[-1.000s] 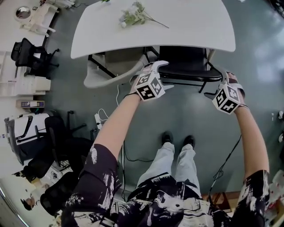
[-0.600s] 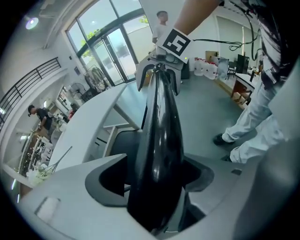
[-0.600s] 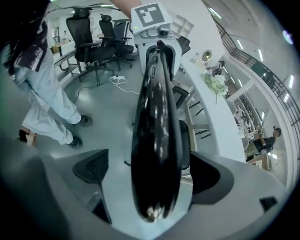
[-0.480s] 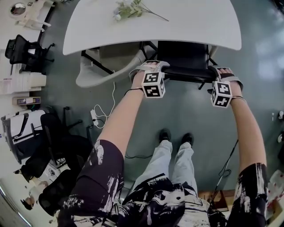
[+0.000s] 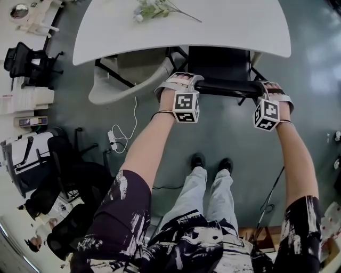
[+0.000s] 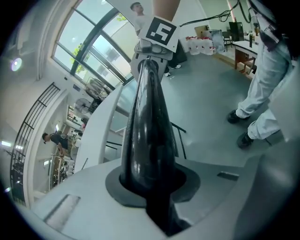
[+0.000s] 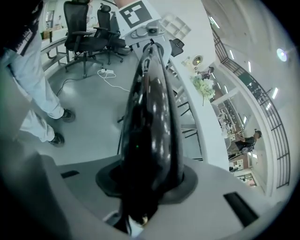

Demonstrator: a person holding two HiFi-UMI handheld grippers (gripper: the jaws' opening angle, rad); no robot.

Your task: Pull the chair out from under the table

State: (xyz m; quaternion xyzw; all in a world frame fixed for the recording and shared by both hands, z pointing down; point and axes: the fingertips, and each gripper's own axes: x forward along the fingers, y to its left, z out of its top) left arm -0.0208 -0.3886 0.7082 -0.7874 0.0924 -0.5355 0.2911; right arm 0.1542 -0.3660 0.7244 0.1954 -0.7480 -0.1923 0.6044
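Note:
A black chair (image 5: 221, 64) stands tucked under the white table (image 5: 229, 32), with only its backrest top (image 5: 226, 88) sticking out toward me. My left gripper (image 5: 184, 81) sits at the left end of that backrest and my right gripper (image 5: 269, 86) at the right end. In the left gripper view the glossy black backrest edge (image 6: 147, 122) runs between the closing jaws of the left gripper (image 6: 152, 197), and the pads press on it. The right gripper view shows the same edge (image 7: 152, 112) clamped in the right gripper (image 7: 145, 187), whose jaws are also closing.
A bunch of flowers (image 5: 154, 9) lies on the table's far side. A curved white panel (image 5: 106, 90) and a cable (image 5: 120, 136) sit on the floor left of the chair. Black office chairs (image 5: 26, 58) stand at far left. My feet (image 5: 213, 162) are behind the chair.
Both grippers came down onto the chair's backrest top, rolled level and went from open to closed on it. The chair has not moved.

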